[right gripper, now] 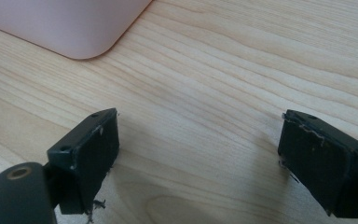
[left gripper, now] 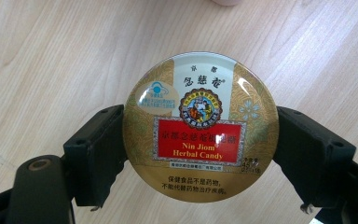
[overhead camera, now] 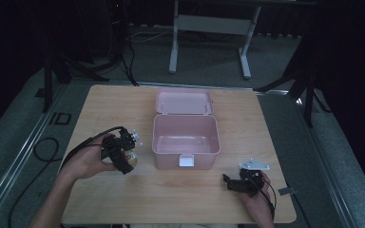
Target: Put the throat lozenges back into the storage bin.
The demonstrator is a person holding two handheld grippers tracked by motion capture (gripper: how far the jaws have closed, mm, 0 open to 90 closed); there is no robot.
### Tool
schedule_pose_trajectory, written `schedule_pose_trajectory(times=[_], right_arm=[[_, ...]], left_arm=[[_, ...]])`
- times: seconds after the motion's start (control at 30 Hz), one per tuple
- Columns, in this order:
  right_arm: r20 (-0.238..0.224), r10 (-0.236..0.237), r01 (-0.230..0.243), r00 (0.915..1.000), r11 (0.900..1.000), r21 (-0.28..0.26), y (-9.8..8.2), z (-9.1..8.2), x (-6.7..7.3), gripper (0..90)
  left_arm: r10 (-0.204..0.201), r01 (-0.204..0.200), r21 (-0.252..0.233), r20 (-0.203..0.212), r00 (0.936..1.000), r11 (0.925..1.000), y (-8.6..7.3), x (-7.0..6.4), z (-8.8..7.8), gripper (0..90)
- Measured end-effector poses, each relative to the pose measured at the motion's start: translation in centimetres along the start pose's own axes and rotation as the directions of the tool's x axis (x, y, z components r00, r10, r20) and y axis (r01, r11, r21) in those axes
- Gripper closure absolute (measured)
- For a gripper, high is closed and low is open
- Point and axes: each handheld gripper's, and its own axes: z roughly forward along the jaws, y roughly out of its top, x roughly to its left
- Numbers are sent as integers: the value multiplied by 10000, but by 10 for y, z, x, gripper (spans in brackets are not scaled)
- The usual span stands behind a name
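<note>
One round gold candy tin (left gripper: 200,126) sits pinched by its edges in the left tool (overhead camera: 123,154), just left of the open pink plastic box (overhead camera: 186,135) on the wooden table (overhead camera: 123,104). The smooth tin could slip out. The right tool (right gripper: 198,158) waits with jaws apart.

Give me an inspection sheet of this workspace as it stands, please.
Surface: wooden table, bare apart from the items below.
Job's things: round herbal candy tin clamped at its rim; pink box open, lid back, looks empty.
Clutter: nothing seen.
Grippers: left gripper shut on the tin; right gripper open above the table near the box corner.
Cables: black cable trails from the left gripper.
Surroundings: dark room, white desk frame behind.
</note>
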Motion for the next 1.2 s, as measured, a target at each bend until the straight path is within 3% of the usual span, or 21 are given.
schedule_pose_trajectory(times=[0.53, 1.2], right_arm=[[5, -32, 32, 10000, 10000, -14, 0, 0, 0, 122], [4, -16, 16, 10000, 10000, -13, 0, 0, 0, 122]], left_arm=[[-7, 3, -168, -209, 9998, 9999, 3, 6, -16, 211], [324, -336, -259, -435, 9985, 9991, 14, 13, -39, 210]])
